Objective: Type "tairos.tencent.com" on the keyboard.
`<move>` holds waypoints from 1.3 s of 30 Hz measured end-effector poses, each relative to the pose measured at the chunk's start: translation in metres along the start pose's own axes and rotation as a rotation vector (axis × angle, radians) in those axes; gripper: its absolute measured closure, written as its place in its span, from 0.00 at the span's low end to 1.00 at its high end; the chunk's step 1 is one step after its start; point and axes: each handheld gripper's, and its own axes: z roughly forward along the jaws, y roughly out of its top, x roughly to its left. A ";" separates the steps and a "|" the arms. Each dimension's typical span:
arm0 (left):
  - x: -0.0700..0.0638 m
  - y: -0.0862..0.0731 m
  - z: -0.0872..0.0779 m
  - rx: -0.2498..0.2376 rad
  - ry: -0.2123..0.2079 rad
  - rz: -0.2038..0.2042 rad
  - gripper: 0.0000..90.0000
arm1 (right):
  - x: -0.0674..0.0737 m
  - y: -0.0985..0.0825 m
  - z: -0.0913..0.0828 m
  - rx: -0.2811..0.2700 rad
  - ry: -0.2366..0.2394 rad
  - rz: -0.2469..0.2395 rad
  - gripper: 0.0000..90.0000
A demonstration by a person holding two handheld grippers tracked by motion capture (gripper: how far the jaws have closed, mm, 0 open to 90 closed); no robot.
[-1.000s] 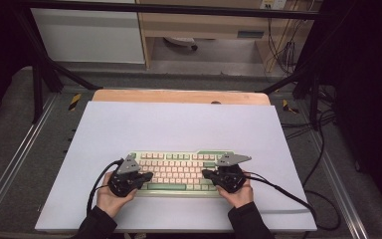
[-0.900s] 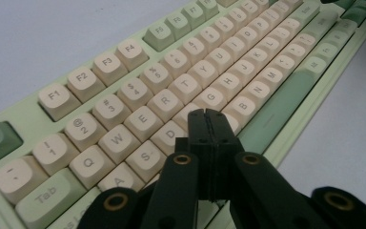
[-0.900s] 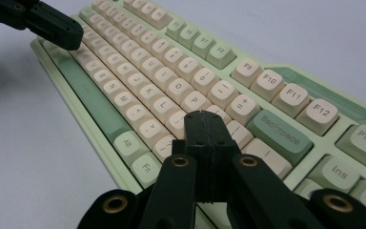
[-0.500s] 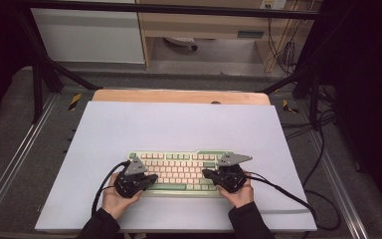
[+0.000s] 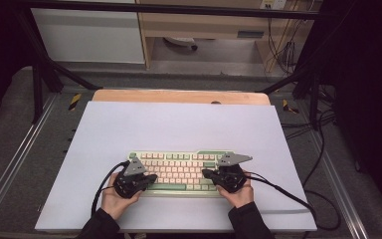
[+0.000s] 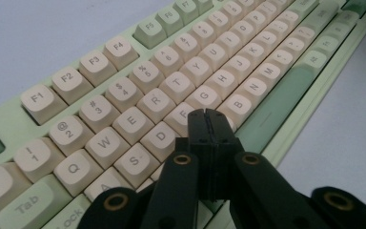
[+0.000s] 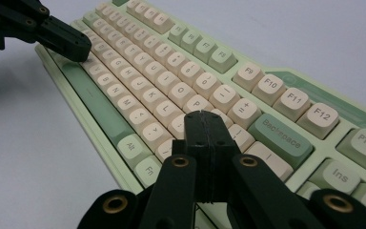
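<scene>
lab – metal frame (image 5: 40, 74), cables (image 5: 323, 144)

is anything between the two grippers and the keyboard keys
Nothing visible is. The left gripper, jaws shut, points down over the keys near F and G on the keyboard. The right gripper, also shut, is over the keys right of L and P. Whether either tip touches a key is unclear.

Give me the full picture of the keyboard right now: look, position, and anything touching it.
The keyboard is a mechanical one with a pale green case, cream keycaps and green accent keys such as the space bar and Backspace. It looks plastic, lies flat and intact on the white table mat, near the person's edge. The left gripper, jaws shut, sits over the keys near F and G; the right gripper, also shut, sits near P. Whether either presses a key is unclear.
</scene>
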 end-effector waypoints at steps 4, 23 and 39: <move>0.003 0.000 -0.009 -0.020 0.006 -0.008 1.00 | 0.000 0.001 -0.001 -0.006 0.003 0.008 1.00; 0.017 -0.014 -0.027 -0.029 0.022 -0.031 1.00 | 0.011 0.019 0.017 -0.025 0.028 0.009 1.00; 0.024 -0.020 -0.032 -0.037 0.031 -0.043 1.00 | 0.021 0.028 0.056 0.016 0.022 0.019 1.00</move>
